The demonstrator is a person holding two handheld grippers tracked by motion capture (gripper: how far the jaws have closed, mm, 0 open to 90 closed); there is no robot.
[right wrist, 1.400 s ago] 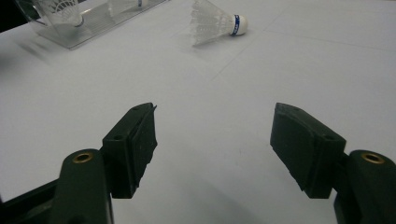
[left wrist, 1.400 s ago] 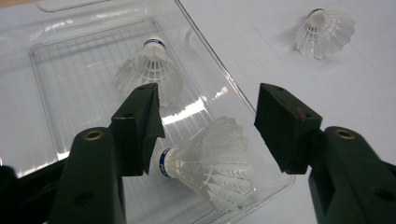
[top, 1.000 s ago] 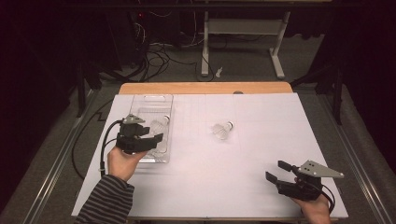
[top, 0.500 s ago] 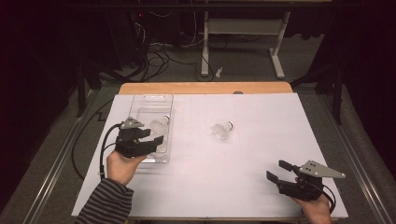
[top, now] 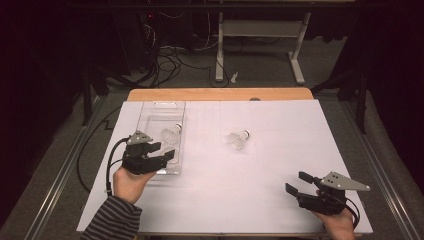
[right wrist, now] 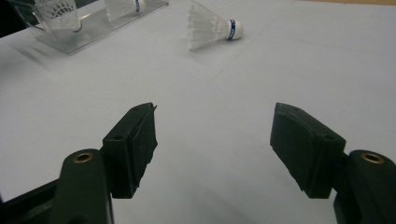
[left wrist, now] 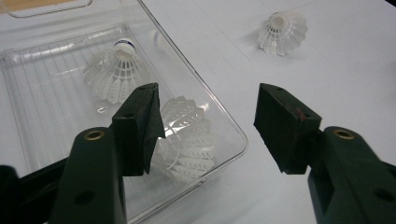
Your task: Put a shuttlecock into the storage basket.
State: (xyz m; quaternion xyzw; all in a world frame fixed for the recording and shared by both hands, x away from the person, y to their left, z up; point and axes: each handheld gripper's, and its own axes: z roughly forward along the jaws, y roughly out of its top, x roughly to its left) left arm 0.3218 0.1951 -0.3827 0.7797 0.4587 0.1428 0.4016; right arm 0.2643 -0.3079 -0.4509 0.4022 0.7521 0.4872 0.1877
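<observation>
In the clear box (left wrist: 224, 126) — 2 shuttlecocks (left wrist: 116, 74).

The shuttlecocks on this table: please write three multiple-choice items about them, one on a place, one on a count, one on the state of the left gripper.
1. Where does the loose shuttlecock lie?
A. in the clear tray
B. on the white sheet, right of the tray
C. between the right gripper's jaws

2. How many shuttlecocks are in the clear tray?
A. none
B. two
C. five

3. The left gripper is:
A. open, holding nothing
B. shut on a shuttlecock
C. shut on the tray's rim

Key: 1 B, it lies alone on the white sheet; 2 B, the left gripper view shows two inside; 3 A, its jaws stand apart above the tray's corner.
</observation>
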